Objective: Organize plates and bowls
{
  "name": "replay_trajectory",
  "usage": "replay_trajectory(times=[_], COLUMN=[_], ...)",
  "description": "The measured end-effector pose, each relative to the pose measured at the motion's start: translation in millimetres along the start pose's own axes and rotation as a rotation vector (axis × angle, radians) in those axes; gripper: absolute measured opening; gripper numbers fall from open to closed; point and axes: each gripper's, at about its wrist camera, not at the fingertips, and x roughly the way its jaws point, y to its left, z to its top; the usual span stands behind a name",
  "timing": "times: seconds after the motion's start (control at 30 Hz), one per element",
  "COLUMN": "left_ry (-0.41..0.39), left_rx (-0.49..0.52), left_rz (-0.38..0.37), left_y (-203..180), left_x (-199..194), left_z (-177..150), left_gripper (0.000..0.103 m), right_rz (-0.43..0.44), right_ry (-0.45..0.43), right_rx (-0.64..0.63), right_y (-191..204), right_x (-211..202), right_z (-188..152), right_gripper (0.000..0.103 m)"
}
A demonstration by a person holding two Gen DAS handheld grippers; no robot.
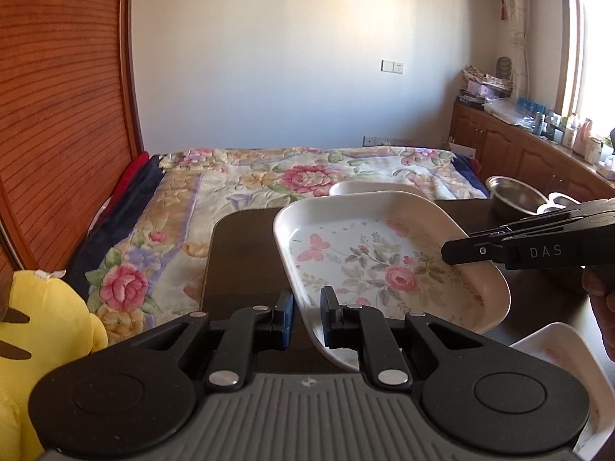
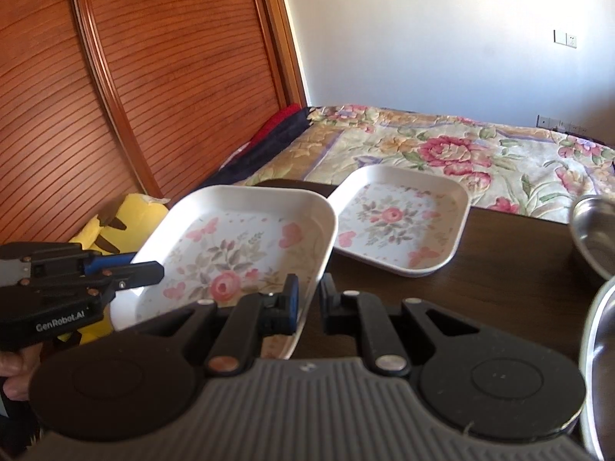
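Note:
A square white plate with a pink floral print (image 1: 384, 265) (image 2: 238, 246) hangs tilted above the dark table (image 1: 246, 253). My left gripper (image 1: 307, 319) is shut on its near-left rim; the right wrist view shows that gripper (image 2: 150, 267) at the plate's left edge. My right gripper (image 2: 309, 301) is shut on the opposite rim and reaches in from the right (image 1: 451, 251). A second matching plate (image 2: 399, 219) lies flat on the table behind, only its rim (image 1: 369, 188) showing in the left wrist view. A third white plate (image 1: 557, 353) lies at lower right.
Steel bowls (image 2: 595, 230) (image 2: 599, 365) (image 1: 511, 192) stand on the table's right side. A bed with a floral quilt (image 1: 269, 176) lies beyond the table, a yellow plush toy (image 1: 46, 326) and a wooden wardrobe door (image 2: 153, 77) to the left, and cluttered cabinets (image 1: 519, 146) at right.

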Motion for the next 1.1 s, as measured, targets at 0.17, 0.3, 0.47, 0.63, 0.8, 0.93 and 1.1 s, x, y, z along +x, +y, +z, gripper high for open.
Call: replay_trajectory(times=[0.17,0.3,0.47,0.63,0.8,0.93,1.1], left_ry=[-0.018,-0.028,-0.038,-0.042,-0.045,-0.042,-0.036], left_rx=[0.017,0.029,0.038,0.042,0.047,0.040,0.028], left_rz=[-0.008,-0.016,-0.032,-0.056,-0.079,-0.095,-0.115], left_y=[-18,-34,-54,-73,-91,-102,-113], left_x=[-13,-23,-33,-41,-50,-54,-60], left_z=[6,8,6,1,-8,-21,-38], left_gripper=[0.016,0.016,0.016,0.016,0.016,0.016,0.016], right_rz=[-0.005,-0.011,-0.023,-0.037,-0.044,-0.045,-0.045], right_ry=[-0.027,-0.045,-0.058,-0.072,-0.085,-0.088,-0.091], right_rx=[0.002,0.005,0.007,0.016,0.031,0.043,0.057], right_y=[-9,-15,-24,-33,-43,-48,-55], right_x=[-22,-38,-57,-76,-93,-102,-112], right_z=[-1,-5,-12,-21,-34,-50,-71], right_gripper=[0.013,0.013,0.013,0.013,0.013,0.013,0.013])
